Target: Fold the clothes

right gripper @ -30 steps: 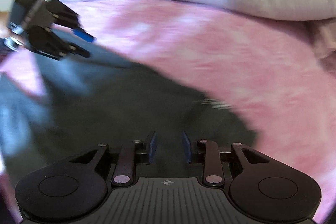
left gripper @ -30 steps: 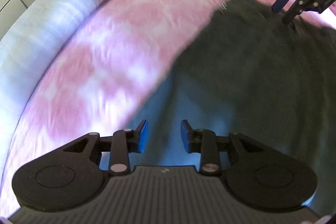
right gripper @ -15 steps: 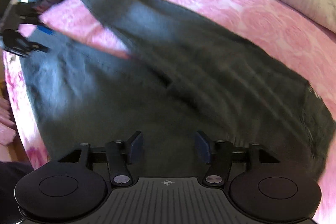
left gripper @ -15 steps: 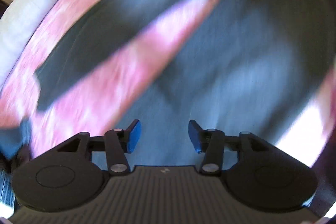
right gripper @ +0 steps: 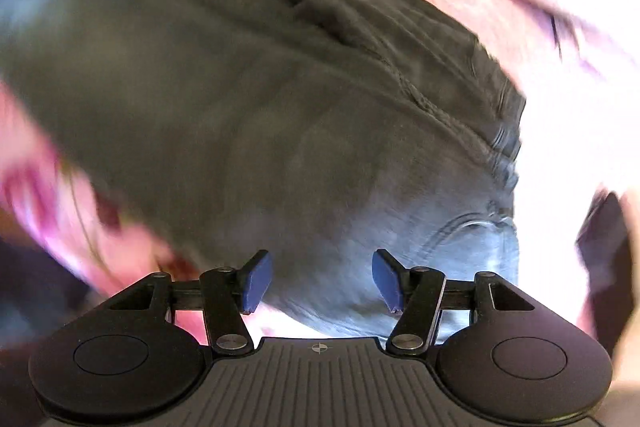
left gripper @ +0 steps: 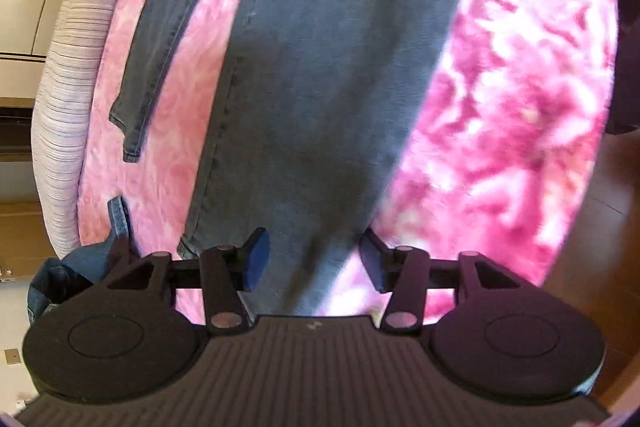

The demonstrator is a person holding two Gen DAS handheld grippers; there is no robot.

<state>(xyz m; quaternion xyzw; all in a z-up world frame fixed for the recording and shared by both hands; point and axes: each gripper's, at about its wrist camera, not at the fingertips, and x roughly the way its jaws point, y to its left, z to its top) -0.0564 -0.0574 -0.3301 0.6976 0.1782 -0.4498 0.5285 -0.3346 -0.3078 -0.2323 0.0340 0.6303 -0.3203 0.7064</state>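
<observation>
The dark jeans (left gripper: 320,75) lie spread flat on a bed covered by a pink blanket (left gripper: 520,87), which gives a wide, soft surface for laying the garment out before any fold is made. In the left wrist view 1 leg runs long up the middle of the picture and the other leg (left gripper: 156,39) angles away to the left, pink showing between them, so the 2 legs are apart and not yet stacked. A striped pale pillow or bolster (left gripper: 64,99) edges the bed on the left, and another piece of blue denim (left gripper: 80,263) sits bunched near the lower left corner.

The left gripper (left gripper: 312,263) hangs over the near end of the long leg with its blue fingers (left gripper: 256,259) apart and closing; cloth shows below the gap, but the pads press on nothing. It points steeply down, likely to take an edge of the leg.

The right gripper (right gripper: 320,279) hovers over the wider part of the jeans (right gripper: 280,107), where a stitched seam (right gripper: 432,107) and what looks like a pocket curve show. Its fingers (right gripper: 258,281) stand spread with nothing between them, probably readied for the waistband side. This view is blurred, so exact contact cannot be told.
</observation>
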